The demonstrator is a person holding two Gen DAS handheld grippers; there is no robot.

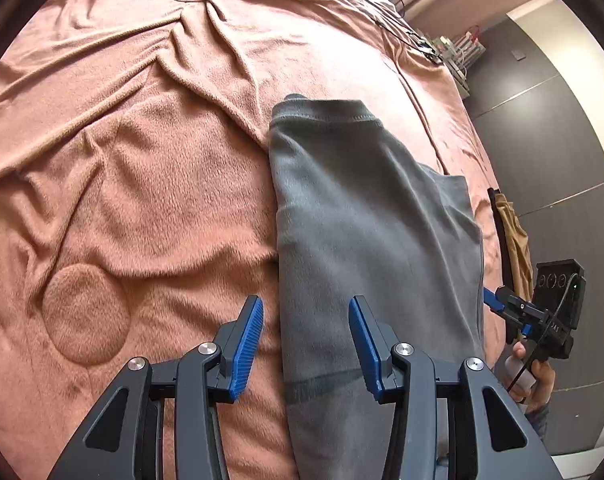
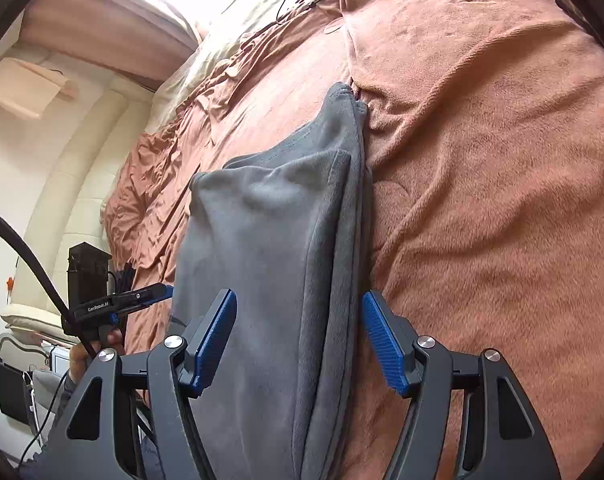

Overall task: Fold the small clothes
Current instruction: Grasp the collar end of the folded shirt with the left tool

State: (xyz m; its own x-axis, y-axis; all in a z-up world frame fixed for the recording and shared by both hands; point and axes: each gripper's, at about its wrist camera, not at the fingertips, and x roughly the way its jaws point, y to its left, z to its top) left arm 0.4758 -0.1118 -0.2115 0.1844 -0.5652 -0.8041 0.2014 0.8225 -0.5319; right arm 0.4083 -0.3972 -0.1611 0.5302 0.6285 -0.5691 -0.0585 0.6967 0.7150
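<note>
Left gripper point(image 1: 306, 344) wide open, blue pads spread, nothing between them. It hangs above the bed: left pad point(image 1: 247, 346) over the pink blanket point(image 1: 141, 184), right pad over the grey garment point(image 1: 366, 232). Whether the pads touch fabric cannot be told.

Left wrist view: garment lies folded into a long narrow strip running away from the camera, on the right part of the bed, near its right edge. Left fold edge is straight; a stitched hem crosses the far end; a second layer's corner sticks out on the right side; a darker band crosses the strip near the gripper. Blanket to the left is creased, with a round quilted patch point(image 1: 85, 316) left of the gripper. Only this view shows the dark grey wall panels point(image 1: 550, 152) beyond the bed's right edge, a tan cloth point(image 1: 514, 240) hanging there, and thin cables point(image 1: 382, 12) at the far end of the bed. Right gripper point(image 1: 492, 300) appears at the far right, held in a hand point(image 1: 538, 380), its tip at the garment's right edge; its opening cannot be read from here.

Right wrist view: right gripper point(image 2: 299, 338) also wide open, holding nothing, straddling the garment point(image 2: 261, 260) with a pad on each side. Stacked layers show along the garment's right edge, and the far end narrows to a point. Only this view shows the cream padded headboard point(image 2: 73, 184) and a pale sheet point(image 2: 229, 40) past the blanket point(image 2: 482, 160). Left gripper point(image 2: 165, 292) is seen side-on at the left, at the garment's edge.
</note>
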